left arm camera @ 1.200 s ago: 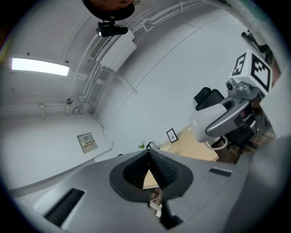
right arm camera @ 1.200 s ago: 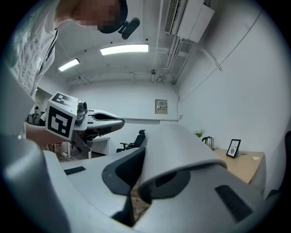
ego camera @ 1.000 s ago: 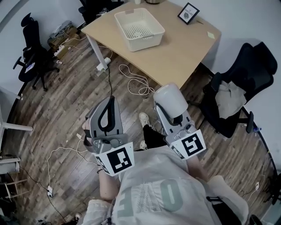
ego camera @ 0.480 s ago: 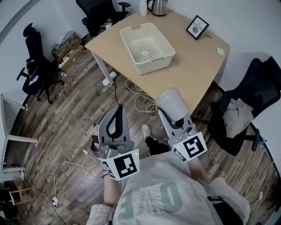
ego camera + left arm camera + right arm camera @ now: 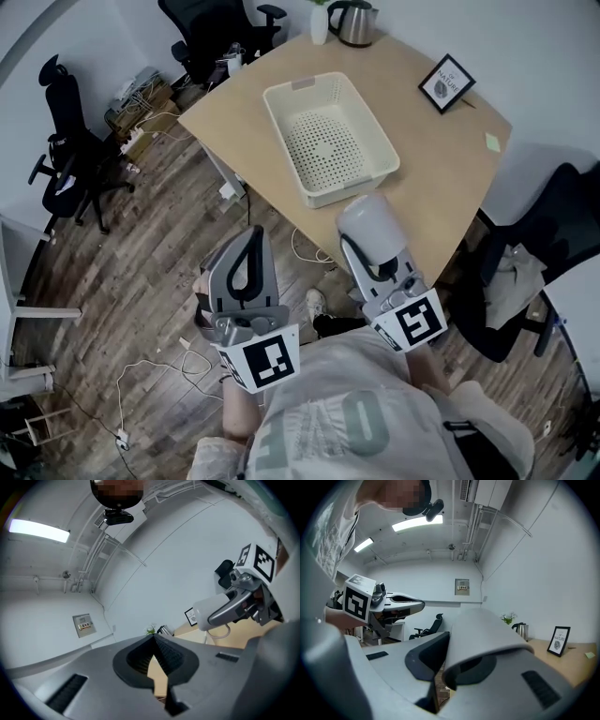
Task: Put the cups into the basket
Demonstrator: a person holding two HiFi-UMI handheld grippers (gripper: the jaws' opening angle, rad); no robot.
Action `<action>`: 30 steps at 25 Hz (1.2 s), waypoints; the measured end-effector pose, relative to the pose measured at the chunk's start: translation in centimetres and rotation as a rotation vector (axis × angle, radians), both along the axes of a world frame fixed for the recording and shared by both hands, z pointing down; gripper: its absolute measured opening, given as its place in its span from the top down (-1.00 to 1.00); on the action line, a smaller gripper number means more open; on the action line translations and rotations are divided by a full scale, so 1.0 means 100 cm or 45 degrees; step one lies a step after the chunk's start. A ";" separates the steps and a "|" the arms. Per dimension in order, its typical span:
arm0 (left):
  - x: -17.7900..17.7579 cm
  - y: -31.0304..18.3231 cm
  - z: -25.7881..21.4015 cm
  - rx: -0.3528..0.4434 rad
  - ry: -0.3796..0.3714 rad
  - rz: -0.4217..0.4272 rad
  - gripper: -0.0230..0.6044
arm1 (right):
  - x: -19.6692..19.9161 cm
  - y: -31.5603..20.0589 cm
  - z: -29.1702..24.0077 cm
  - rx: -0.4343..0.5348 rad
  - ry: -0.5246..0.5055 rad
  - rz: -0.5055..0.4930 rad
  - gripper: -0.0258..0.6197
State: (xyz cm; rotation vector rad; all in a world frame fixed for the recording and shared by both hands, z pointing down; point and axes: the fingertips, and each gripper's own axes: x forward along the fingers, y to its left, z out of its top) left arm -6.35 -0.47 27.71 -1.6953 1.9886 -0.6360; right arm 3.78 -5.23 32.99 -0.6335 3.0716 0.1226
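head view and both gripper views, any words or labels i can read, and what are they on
"OVE": large letters on the person's shirt, seen upside down; more may be hidden.
"NATURE": seemingly, on the framed picture on the table; its other print is too small to read.
Label on the wall panel: too small to read.

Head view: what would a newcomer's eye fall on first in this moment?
The white cup clamped in the right tongs stands out, appearing just below the basket in the picture. The white perforated basket sits empty on the wooden table. The left tongs are shut on nothing, beside the right ones.
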 end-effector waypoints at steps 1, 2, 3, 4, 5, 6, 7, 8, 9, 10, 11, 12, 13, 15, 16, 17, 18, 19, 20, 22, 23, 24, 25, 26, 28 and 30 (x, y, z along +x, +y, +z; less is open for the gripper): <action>-0.007 -0.011 -0.001 0.004 0.001 -0.003 0.90 | -0.006 -0.010 -0.001 0.001 0.000 -0.001 0.82; -0.013 -0.022 -0.002 0.011 0.004 -0.003 0.90 | -0.012 -0.019 -0.001 0.000 0.000 -0.004 0.82; -0.018 -0.030 -0.002 0.021 0.012 0.000 0.90 | -0.016 -0.027 -0.001 -0.003 0.001 -0.007 0.82; -0.021 -0.038 -0.002 0.025 0.018 0.004 0.90 | -0.019 -0.033 -0.001 -0.005 0.002 -0.009 0.82; -0.025 -0.044 -0.001 0.018 0.016 0.004 0.90 | -0.022 -0.039 0.000 -0.008 0.003 -0.008 0.82; -0.029 -0.049 -0.001 0.007 0.011 0.003 0.90 | -0.024 -0.045 0.000 -0.011 0.002 -0.003 0.82; -0.033 -0.054 -0.001 -0.001 0.006 0.004 0.90 | -0.026 -0.050 -0.001 -0.015 0.000 0.004 0.82; -0.036 -0.059 -0.001 -0.007 0.003 0.006 0.90 | -0.028 -0.055 -0.002 -0.019 -0.003 0.013 0.82; -0.039 -0.064 -0.001 -0.014 -0.001 0.009 0.90 | -0.030 -0.060 -0.003 -0.021 -0.005 0.022 0.82; -0.043 -0.068 -0.001 -0.027 -0.006 0.012 0.90 | -0.031 -0.065 -0.004 -0.023 -0.007 0.031 0.82; -0.047 -0.073 -0.001 -0.036 -0.011 0.016 0.90 | -0.034 -0.070 -0.005 -0.022 -0.009 0.040 0.82; -0.051 -0.079 -0.002 -0.033 -0.012 0.024 0.90 | -0.037 -0.075 -0.007 -0.019 -0.013 0.050 0.82; -0.054 -0.085 -0.002 -0.020 -0.009 0.038 0.90 | -0.040 -0.081 -0.008 -0.015 -0.018 0.060 0.82; -0.060 -0.098 -0.003 0.007 -0.002 0.070 0.90 | -0.046 -0.092 -0.011 -0.005 -0.028 0.085 0.82; -0.063 -0.104 -0.004 0.011 -0.004 0.087 0.90 | -0.049 -0.098 -0.013 -0.003 -0.032 0.102 0.82; -0.065 -0.111 -0.004 0.006 -0.009 0.104 0.90 | -0.052 -0.103 -0.015 -0.002 -0.036 0.120 0.82; -0.068 -0.117 -0.005 -0.004 -0.015 0.121 0.90 | -0.055 -0.108 -0.018 0.000 -0.040 0.136 0.82; -0.071 -0.124 -0.006 -0.004 -0.016 0.143 0.90 | -0.059 -0.113 -0.020 0.003 -0.045 0.151 0.82; -0.074 -0.132 -0.007 0.006 -0.015 0.167 0.90 | -0.063 -0.118 -0.023 0.007 -0.048 0.164 0.82; -0.081 -0.145 -0.011 0.012 -0.022 0.201 0.90 | -0.071 -0.127 -0.027 0.017 -0.049 0.182 0.82; -0.084 -0.152 -0.011 0.010 -0.024 0.212 0.90 | -0.075 -0.132 -0.029 0.024 -0.049 0.189 0.82; -0.088 -0.158 -0.011 0.012 -0.020 0.224 0.90 | -0.078 -0.137 -0.031 0.033 -0.049 0.197 0.82; -0.090 -0.164 -0.011 0.019 -0.011 0.237 0.90 | -0.080 -0.142 -0.033 0.042 -0.049 0.207 0.82; -0.093 -0.170 -0.011 0.026 -0.003 0.249 0.90 | -0.082 -0.148 -0.035 0.052 -0.048 0.220 0.82; -0.098 -0.182 -0.011 0.025 0.004 0.265 0.90 | -0.086 -0.161 -0.037 0.067 -0.040 0.254 0.82; -0.101 -0.192 -0.010 0.036 0.020 0.289 0.90 | -0.089 -0.174 -0.038 0.070 -0.032 0.285 0.82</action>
